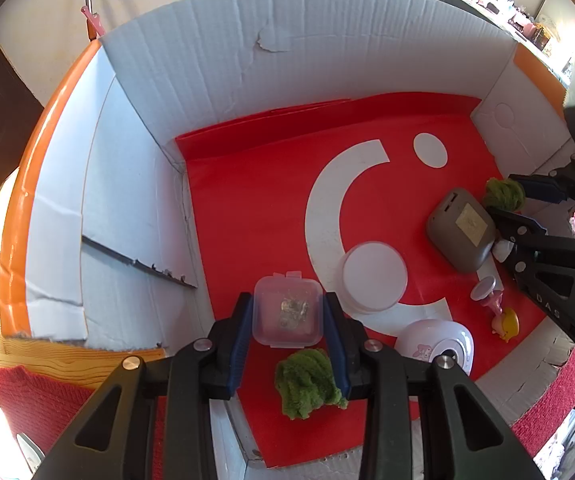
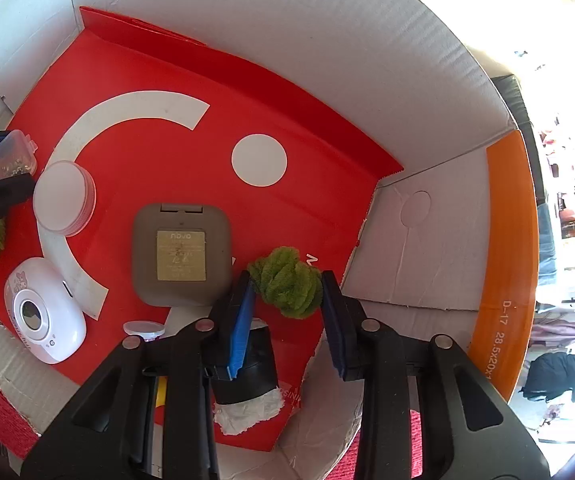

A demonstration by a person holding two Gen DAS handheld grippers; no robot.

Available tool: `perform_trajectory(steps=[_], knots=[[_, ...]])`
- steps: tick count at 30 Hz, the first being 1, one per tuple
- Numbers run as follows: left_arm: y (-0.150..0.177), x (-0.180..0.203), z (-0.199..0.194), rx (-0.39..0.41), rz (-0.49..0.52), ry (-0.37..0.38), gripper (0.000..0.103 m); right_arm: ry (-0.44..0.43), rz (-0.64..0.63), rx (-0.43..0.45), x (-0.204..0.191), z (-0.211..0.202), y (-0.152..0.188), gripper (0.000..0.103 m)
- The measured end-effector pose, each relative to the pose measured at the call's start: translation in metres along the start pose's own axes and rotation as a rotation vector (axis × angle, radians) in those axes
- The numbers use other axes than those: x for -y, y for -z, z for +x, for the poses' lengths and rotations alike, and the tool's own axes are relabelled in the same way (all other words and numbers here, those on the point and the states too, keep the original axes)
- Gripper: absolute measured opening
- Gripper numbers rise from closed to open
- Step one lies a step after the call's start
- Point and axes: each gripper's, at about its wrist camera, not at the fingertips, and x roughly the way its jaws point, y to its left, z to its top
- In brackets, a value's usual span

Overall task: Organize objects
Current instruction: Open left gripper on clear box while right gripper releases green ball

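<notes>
Inside the cardboard box (image 1: pixel 215 60), the left hand-held gripper (image 1: pixel 287 316) is clamping a small clear lidded container (image 1: pixel 287 314), a green fuzzy ball (image 1: pixel 307 384) lying just below it. Further off, the right hand-held gripper (image 2: pixel 287 300) is squeezing another green fuzzy ball (image 2: pixel 287 280), right beside the grey case (image 2: pixel 181 254).

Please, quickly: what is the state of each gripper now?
Left gripper: closed on the clear plastic box.
Right gripper: closed on the green fuzzy ball.
</notes>
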Motion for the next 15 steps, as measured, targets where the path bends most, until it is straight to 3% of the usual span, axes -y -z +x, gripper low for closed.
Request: perform_trajectory(steps=[15], knots=[[0.0025,-0.0013,-0.0003,0.000,0.000,0.003,0.037,-0.002,-0.002,-0.002,-0.0014,-0.0062,0.0060,0.031]])
